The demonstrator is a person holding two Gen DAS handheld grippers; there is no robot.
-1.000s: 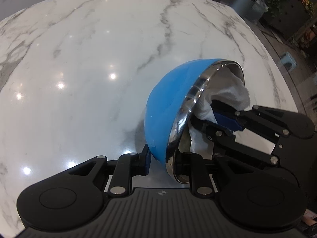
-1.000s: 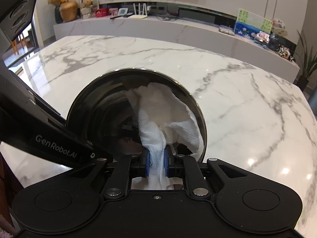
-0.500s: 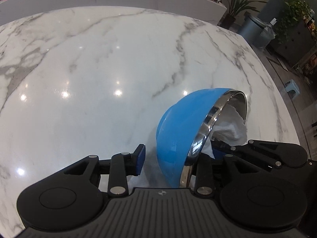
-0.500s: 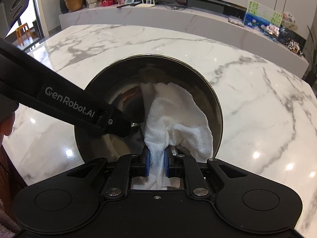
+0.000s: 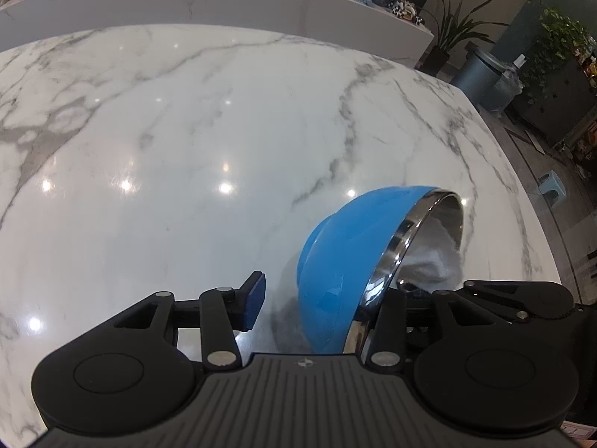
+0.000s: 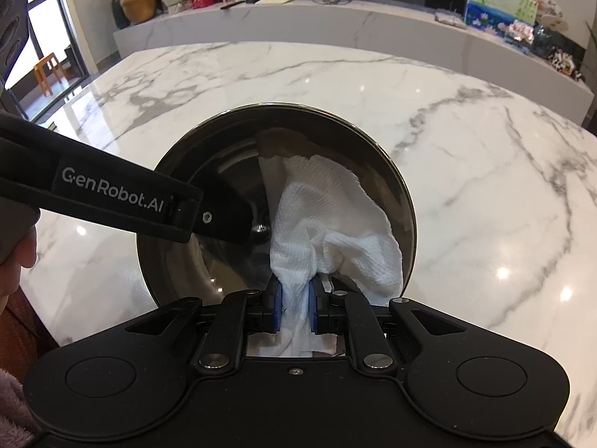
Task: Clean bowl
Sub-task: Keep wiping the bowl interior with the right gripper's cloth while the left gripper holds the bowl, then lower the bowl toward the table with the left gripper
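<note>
Bowl (image 5: pixel 335 261) tilted between opening left hand-held gripper (image 5: pixel 321 310) jaws; right hand-held gripper (image 6: pixel 294 308) clamped on paper towel (image 6: pixel 328 231)

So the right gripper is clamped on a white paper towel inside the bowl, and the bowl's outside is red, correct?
Not quite: the bowl is blue outside, not red, as the left wrist view shows. The rest holds: in the right wrist view the right gripper is shut on the white paper towel, which lies inside the bowl's shiny metal interior.

Marble table (image 5: pixel 186 130), potted plant (image 5: pixel 453 33) (leafy), gold vase (image 6: pixel 137 3) behind.
</note>
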